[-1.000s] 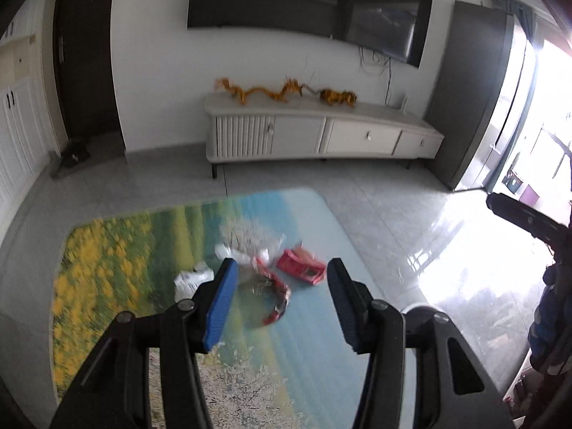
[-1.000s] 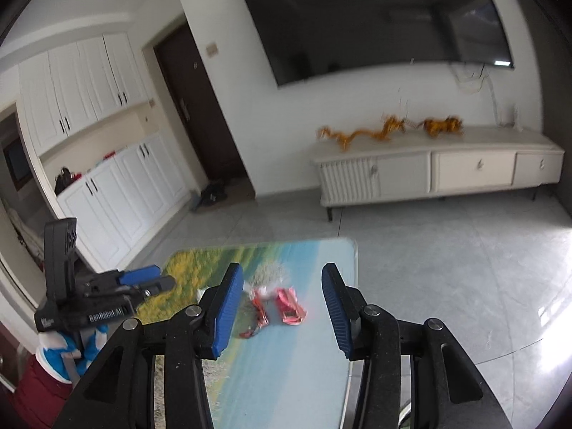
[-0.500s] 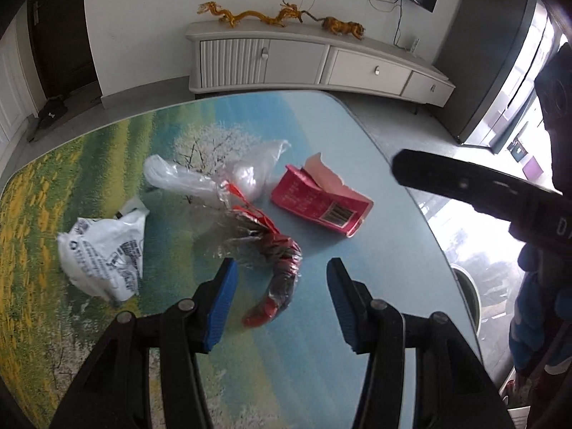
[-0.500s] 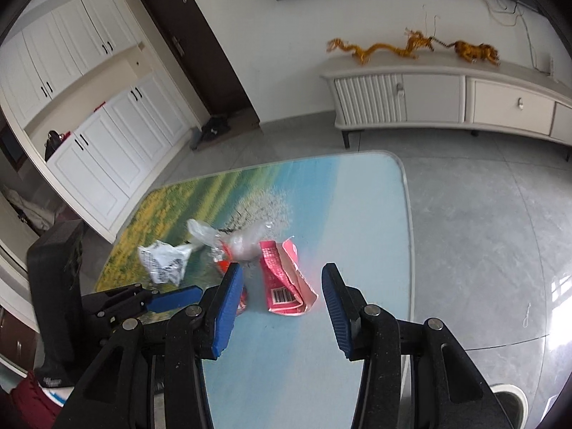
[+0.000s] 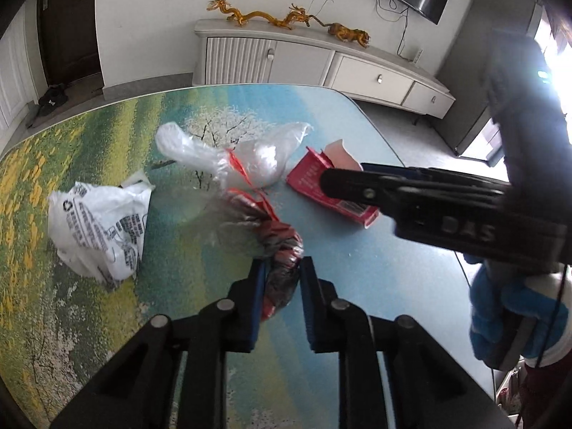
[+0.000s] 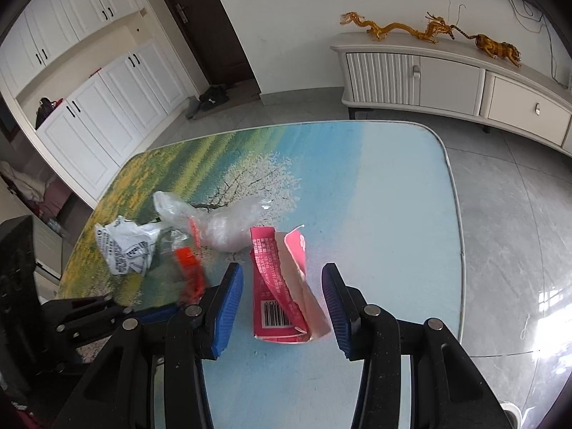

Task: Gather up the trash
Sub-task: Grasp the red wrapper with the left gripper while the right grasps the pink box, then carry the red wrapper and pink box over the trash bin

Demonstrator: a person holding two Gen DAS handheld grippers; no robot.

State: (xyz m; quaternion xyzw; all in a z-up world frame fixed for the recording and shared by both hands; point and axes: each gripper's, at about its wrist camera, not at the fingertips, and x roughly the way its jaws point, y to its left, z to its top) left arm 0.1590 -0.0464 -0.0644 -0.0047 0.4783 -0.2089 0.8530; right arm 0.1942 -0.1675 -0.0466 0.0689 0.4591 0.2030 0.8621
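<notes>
Both grippers dropped toward the surface (image 5: pixel 357 286); left gripper (image 5: pixel 280 286) jaws just clamped the red wrapper (image 5: pixel 282 250), right gripper (image 6: pixel 282 307) jaws stood apart around the pink carton (image 6: pixel 275 286), which wanted a square, centred squeeze.

The right gripper (image 5: pixel 361 175), seen from the left wrist, bears raised letters "DAS" on its black body. The red carton (image 6: pixel 277 286) carries a barcode and small print too fine to read. The white bag (image 5: pixel 100 228) shows a recycling symbol and illegible black print.

Two plastic bags (image 5: pixel 98 228) (image 5: pixel 232 155), one red wrapper (image 5: pixel 277 246), one pink carton (image 6: pixel 282 286)
</notes>
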